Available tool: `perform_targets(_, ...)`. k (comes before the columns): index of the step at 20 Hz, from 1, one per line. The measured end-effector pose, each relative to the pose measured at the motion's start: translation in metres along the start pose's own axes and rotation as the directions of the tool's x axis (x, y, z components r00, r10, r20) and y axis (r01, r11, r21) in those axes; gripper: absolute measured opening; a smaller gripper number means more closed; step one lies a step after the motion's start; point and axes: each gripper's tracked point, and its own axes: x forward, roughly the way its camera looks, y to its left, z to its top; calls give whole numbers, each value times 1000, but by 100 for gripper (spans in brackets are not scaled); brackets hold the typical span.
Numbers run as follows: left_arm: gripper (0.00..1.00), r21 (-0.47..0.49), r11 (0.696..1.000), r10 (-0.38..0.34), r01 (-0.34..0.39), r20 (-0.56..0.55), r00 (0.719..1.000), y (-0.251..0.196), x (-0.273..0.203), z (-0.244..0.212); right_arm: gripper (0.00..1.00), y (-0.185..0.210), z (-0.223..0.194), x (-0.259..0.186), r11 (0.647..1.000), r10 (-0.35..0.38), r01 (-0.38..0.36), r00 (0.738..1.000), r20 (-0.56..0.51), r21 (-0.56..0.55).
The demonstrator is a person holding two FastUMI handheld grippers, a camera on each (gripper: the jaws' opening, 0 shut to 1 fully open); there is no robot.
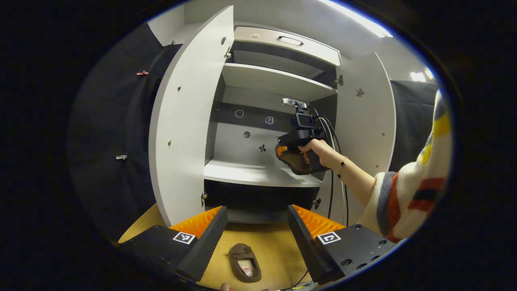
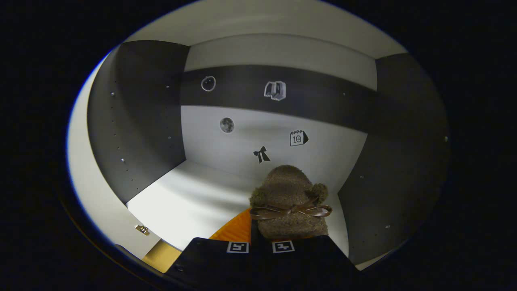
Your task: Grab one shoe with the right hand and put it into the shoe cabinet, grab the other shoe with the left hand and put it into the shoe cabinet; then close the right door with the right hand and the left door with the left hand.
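Left gripper view shows the white shoe cabinet (image 1: pixel 185 133) with both doors open, and the right gripper (image 1: pixel 291 155) reaching in above the middle shelf (image 1: pixel 250 173). In the right gripper view this gripper is closed on a brown fuzzy slipper (image 2: pixel 288 202) with a bow, held over the shelf's right part, near the side wall. To do well, I think it should lower the slipper until the sole lies flat, then release. The left gripper (image 1: pixel 256 238) is wide open and empty, above the second slipper (image 1: pixel 245 262) on the wooden floor (image 1: pixel 278 246).
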Motion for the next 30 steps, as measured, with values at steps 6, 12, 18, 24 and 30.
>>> perform_targets(6, 94, 13, 993, 118, -118, -56, 991, 24, 12, 2, 11, -5, -31, 58, 997, 6, 4, 993, -117, 78)
perform_targets(12, 94, 9, 991, 135, -135, -80, 988, 39, 16, 1, 42, 7, -35, 49, 998, 38, -31, 990, -133, 51)
perform_targets(18, 94, -62, 997, 46, -52, -93, 995, 33, 15, -10, 98, 6, -22, -8, 999, 27, -27, 999, -23, 32)
perform_targets(24, 93, -35, 998, -47, 43, -114, 992, 31, 6, -45, 98, 12, 1, -126, 997, 63, -69, 970, 235, 19)
perform_targets(30, 91, -30, 988, -156, 153, -208, 966, 19, 11, -130, 98, 22, -43, -219, 998, 66, -65, 937, 342, -16)
